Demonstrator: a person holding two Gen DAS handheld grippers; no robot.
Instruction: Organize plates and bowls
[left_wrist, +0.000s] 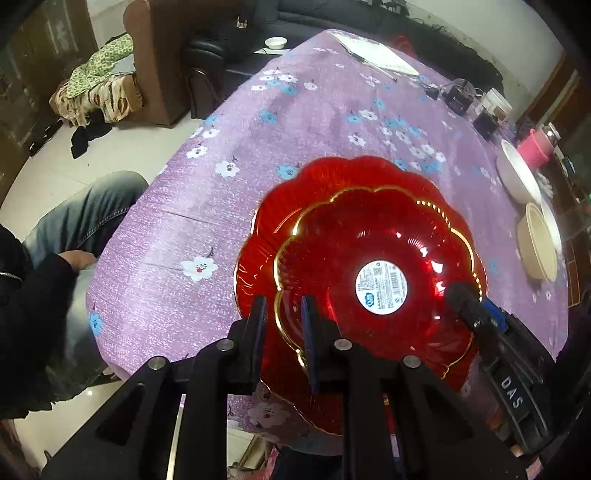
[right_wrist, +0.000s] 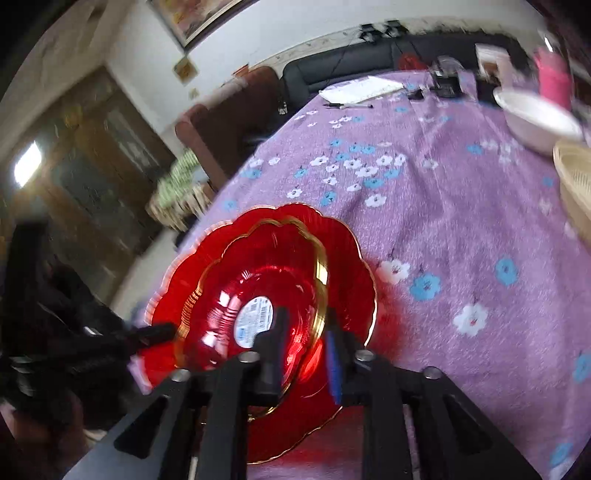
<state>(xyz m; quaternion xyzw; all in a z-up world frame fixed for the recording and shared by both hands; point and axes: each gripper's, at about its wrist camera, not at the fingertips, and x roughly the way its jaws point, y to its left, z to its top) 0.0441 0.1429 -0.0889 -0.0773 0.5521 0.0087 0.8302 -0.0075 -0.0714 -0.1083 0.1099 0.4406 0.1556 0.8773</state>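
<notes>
The smaller red scalloped glass plate with a gold rim (left_wrist: 369, 258) sits nested on the larger red scalloped glass plate (left_wrist: 332, 173), near the table (left_wrist: 295, 122) edge closest to the person. The left hand-held gripper (left_wrist: 284, 314) has its fingers narrowly astride the small plate's near rim, apparently still pinching it. The right hand-held gripper (right_wrist: 304, 343) straddles the opposite rim, its fingers parted, seemingly letting go. To finish well, ease both sets of fingers apart fully before lifting, and lift straight up so the stacked glass does not slide off-centre.
</notes>
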